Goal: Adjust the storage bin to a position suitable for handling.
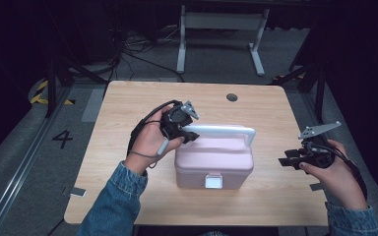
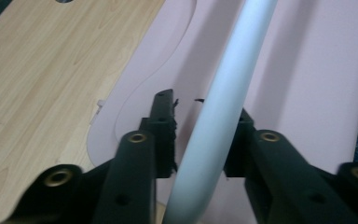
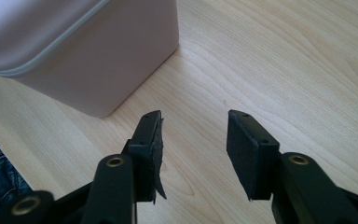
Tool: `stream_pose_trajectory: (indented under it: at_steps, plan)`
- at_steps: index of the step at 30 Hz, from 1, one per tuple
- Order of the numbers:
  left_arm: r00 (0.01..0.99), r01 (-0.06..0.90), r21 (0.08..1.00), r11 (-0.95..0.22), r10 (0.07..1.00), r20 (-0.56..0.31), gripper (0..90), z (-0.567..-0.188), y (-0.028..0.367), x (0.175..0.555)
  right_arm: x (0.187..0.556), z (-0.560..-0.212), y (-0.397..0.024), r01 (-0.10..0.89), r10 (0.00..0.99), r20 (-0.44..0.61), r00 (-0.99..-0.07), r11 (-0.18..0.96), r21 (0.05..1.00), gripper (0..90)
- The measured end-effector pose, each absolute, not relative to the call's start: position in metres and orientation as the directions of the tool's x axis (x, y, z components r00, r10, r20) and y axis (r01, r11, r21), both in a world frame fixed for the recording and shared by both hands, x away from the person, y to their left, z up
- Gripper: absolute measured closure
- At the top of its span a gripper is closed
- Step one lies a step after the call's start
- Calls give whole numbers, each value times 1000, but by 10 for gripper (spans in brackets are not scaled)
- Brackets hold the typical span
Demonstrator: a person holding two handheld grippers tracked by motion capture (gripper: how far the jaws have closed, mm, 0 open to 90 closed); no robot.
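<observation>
Pink box (image 1: 213,162) on table (image 1: 128,196), lid shut, contents hidden. Left tongs (image 1: 189,133) clamp its white handle (image 1: 221,130). Right tongs (image 1: 286,161) wide, holding nothing, near box's right side.

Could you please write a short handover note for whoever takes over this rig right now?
Left gripper: fingers either side of the pale handle of the pink box, near its left end; the handle is raised. Full clamp cannot be confirmed.
Right gripper: open, holding nothing, right of the box above the table.
Box sits mid-table, lid down, front latch looks shut.
Left to do: probably lifting or moving the box.
</observation>
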State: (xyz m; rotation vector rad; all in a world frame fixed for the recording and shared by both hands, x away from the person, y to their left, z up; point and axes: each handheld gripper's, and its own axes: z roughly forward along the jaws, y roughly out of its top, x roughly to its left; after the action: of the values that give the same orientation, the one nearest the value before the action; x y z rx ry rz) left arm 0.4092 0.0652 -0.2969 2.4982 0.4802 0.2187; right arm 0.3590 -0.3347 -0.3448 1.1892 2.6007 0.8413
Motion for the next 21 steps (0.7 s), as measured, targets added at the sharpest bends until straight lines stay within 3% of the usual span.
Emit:
stream_pose_trajectory:
  at_steps: [3, 15, 21]
  plan:
    - [916, 292, 579, -761, 397, 59, 790, -296, 66, 407, 359, -345, -335, 645, 737, 83, -670, 524, 555, 566]
    - [918, 296, 584, -756, 395, 46, 794, -291, 66, 409, 359, -348, -334, 630, 736, 64, -674, 528, 569, 552]
    - [907, 320, 595, -738, 420, 33, 789, -283, 67, 415, 354, -345, -332, 607, 721, 94, -687, 498, 619, 661]
